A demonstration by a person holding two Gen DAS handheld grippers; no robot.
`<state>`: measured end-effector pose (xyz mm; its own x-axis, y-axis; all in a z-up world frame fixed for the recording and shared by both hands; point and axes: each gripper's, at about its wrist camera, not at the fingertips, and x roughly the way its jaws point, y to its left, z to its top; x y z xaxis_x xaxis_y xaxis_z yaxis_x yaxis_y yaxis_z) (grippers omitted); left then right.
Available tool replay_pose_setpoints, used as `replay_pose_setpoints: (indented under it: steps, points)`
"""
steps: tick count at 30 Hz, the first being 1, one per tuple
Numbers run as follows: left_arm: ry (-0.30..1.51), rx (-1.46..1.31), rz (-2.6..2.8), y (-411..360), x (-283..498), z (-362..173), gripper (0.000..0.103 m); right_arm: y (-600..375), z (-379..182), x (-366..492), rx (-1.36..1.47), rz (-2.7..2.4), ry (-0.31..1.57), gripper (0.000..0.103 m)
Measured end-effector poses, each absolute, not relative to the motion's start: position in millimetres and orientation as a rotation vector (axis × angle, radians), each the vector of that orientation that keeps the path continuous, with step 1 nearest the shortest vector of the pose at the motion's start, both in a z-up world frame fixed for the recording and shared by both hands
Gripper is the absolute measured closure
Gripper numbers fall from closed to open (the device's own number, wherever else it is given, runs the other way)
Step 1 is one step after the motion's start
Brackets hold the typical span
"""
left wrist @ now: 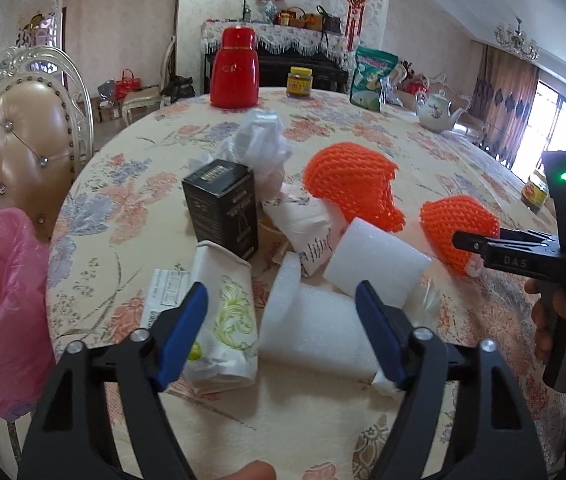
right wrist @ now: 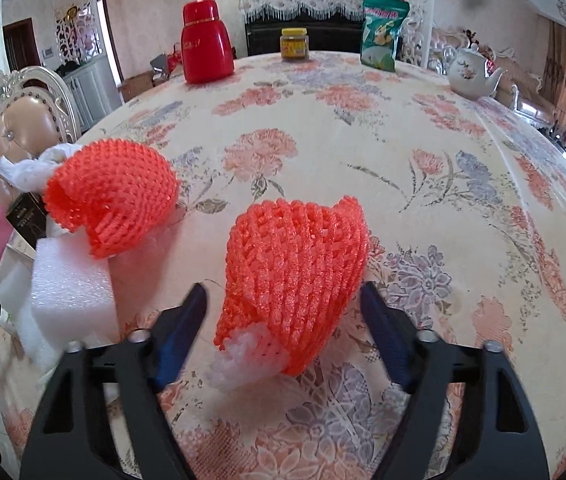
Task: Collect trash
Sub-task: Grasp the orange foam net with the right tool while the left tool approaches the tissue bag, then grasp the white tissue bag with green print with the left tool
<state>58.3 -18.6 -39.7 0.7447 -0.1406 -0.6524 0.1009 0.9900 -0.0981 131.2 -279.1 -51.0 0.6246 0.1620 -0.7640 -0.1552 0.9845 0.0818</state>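
1. The desk point(right wrist: 323, 128) is covered by a floral cloth.
2. A red flask point(right wrist: 205, 42) is set at its far edge, left of a yellow-lidded jar point(right wrist: 294, 43).
3. A green snack bag point(right wrist: 383, 34) is stood upright beside the jar.
4. A white teapot point(right wrist: 473, 74) is placed further right.
5. A padded chair point(left wrist: 15, 140) is seen at the left.

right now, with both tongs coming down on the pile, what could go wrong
1. The left tongs straddle both the white foam sheet and the crumpled paper cup; closing may catch only one, or nudge the black box.
2. The orange foam net between the open right tongs looks soft and may squash and slip free.
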Motion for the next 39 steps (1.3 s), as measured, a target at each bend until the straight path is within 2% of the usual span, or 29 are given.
replay_pose_setpoints:
  steps: [1, 3, 4, 6, 9, 11, 13, 15, 39]
  points:
    - [0.728, -0.054, -0.139, -20, 60, -42, 0.032, -279, -52, 133, 0.008, 0.183, 0.881, 0.037]
    - [0.738, -0.041, -0.141, -23, 62, -43, 0.032, -279, -55, 134, 0.011, 0.188, 0.891, 0.048]
    - [0.746, -0.042, -0.143, -24, 62, -45, 0.032, -279, -55, 134, 0.017, 0.189, 0.888, 0.049]
    - [0.754, -0.048, -0.146, -25, 63, -47, 0.033, -280, -53, 133, 0.017, 0.193, 0.882, 0.060]
    - [0.765, -0.041, -0.147, -27, 65, -50, 0.037, -280, -49, 131, 0.014, 0.200, 0.867, 0.072]
    - [0.770, -0.039, -0.147, -28, 67, -51, 0.039, -280, -47, 128, 0.013, 0.204, 0.859, 0.074]
    - [0.765, -0.045, -0.152, -27, 66, -48, 0.038, -281, -46, 125, 0.018, 0.209, 0.854, 0.075]
    - [0.753, -0.062, -0.156, -23, 64, -44, 0.032, -283, -45, 121, 0.029, 0.218, 0.846, 0.077]
    - [0.755, -0.155, -0.047, 35, 45, -44, 0.032, -286, -15, 81, 0.055, 0.252, 0.755, 0.078]
